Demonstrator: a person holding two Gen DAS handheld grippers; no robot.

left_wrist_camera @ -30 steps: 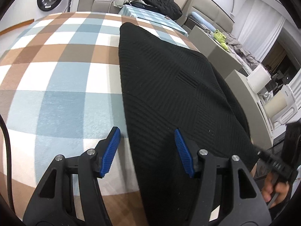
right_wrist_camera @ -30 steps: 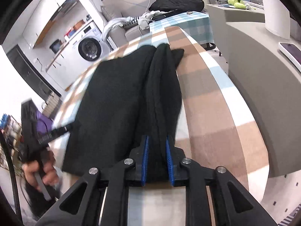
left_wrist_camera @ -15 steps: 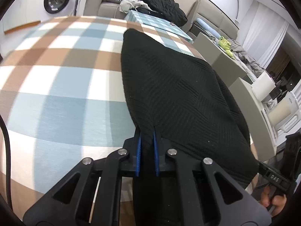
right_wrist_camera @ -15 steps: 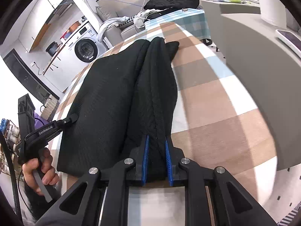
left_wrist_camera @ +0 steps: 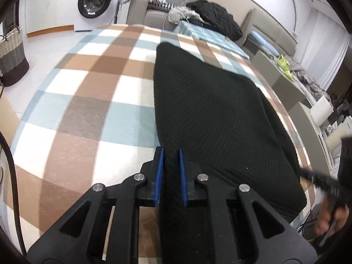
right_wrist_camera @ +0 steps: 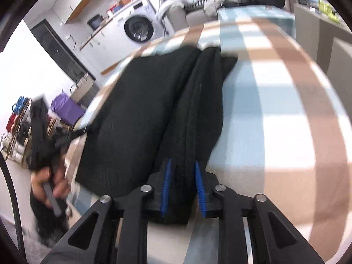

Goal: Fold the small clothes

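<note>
No text seems legible (frames blurred).

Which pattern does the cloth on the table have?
The tablecloth has large checks in brown, light blue and white, clearest in the left wrist view.

Black ribbed knit garment (left_wrist_camera: 215, 118) on tablecloth (left_wrist_camera: 88, 101) checked brown, pale blue, white; blue gripper pads (left_wrist_camera: 158, 176).

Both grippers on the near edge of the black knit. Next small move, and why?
Probably lift both together and carry the near edge toward the far end. The left gripper and right gripper each have the black knit garment between their pads, jaws easing open slightly, and the rest lies flat on the checked tablecloth, unfolded that way.
</note>
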